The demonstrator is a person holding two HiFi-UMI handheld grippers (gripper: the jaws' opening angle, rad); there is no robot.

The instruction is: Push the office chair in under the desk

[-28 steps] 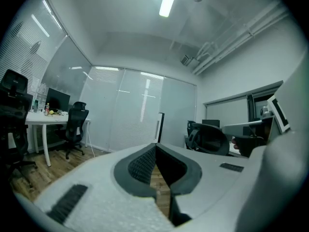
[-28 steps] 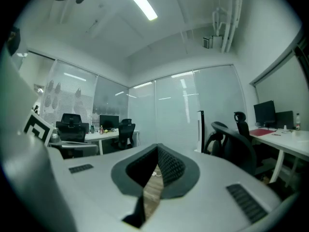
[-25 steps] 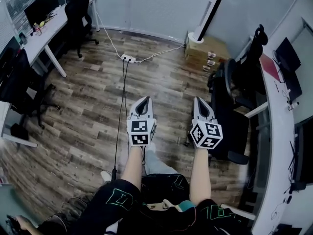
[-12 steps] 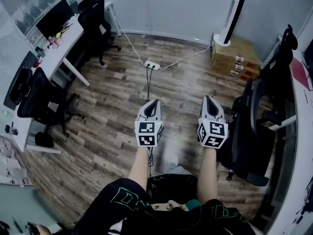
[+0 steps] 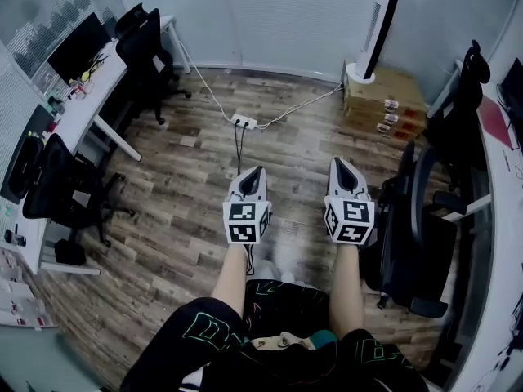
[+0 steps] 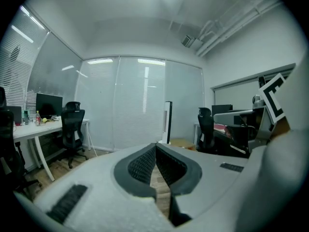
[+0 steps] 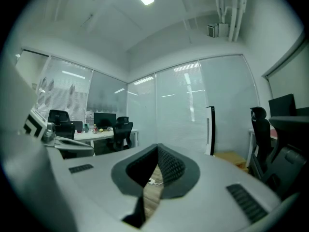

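In the head view a black office chair [image 5: 417, 227] stands at the right, against the long white desk [image 5: 484, 219], its backrest turned toward me. My right gripper [image 5: 338, 163] is shut and empty, just left of that chair and apart from it. My left gripper [image 5: 257, 171] is also shut and empty, level with the right one over the wood floor. In the left gripper view the left gripper [image 6: 155, 147] has its jaws together, pointing at the blinds. In the right gripper view the right gripper [image 7: 158, 149] is shut too, with a chair [image 7: 263, 129] at the right edge.
A second black chair [image 5: 462, 96] stands further along the right desk. At the left, a white desk [image 5: 86, 92] with monitors has two black chairs [image 5: 143, 43] [image 5: 57, 190]. A tower fan [image 5: 376, 27], cardboard boxes [image 5: 384, 96] and a power strip [image 5: 243, 122] with cables lie ahead.
Both grippers have drawn away from the right-hand chair, which now sits further right in the head view. The left desk and its chairs have come more into view. The jaws stayed shut.
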